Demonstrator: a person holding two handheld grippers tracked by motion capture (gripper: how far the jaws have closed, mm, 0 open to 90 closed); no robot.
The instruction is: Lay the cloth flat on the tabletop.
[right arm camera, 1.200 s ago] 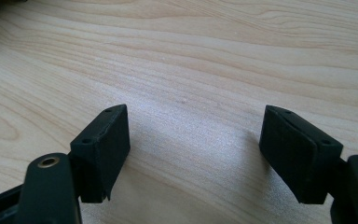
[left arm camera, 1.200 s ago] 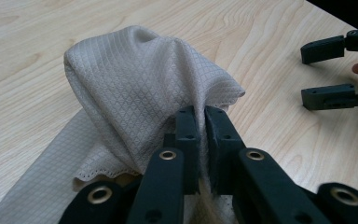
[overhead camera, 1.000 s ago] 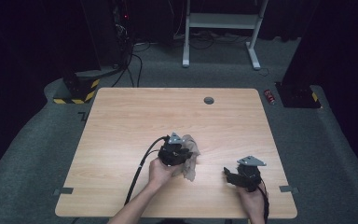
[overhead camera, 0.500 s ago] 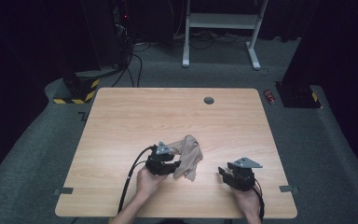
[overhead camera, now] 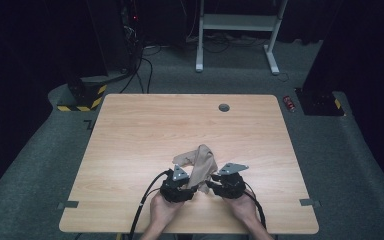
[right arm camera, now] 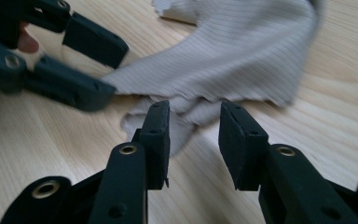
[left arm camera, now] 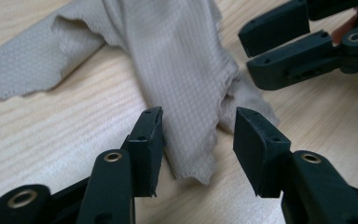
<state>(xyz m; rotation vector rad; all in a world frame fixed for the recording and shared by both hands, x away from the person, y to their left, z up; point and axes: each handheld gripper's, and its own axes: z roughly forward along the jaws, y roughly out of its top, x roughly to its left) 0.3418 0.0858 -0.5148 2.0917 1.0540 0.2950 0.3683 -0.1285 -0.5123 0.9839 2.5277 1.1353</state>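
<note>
High view: beige cloth bunched on the surface, at 12 o'clock of both grippers. Left gripper view: left gripper half-spread, just opening, cloth edge loose between unpressing jaws. Right gripper view: right gripper narrowed, just closing, cloth hem at 12 o'clock, ungripped.
</note>
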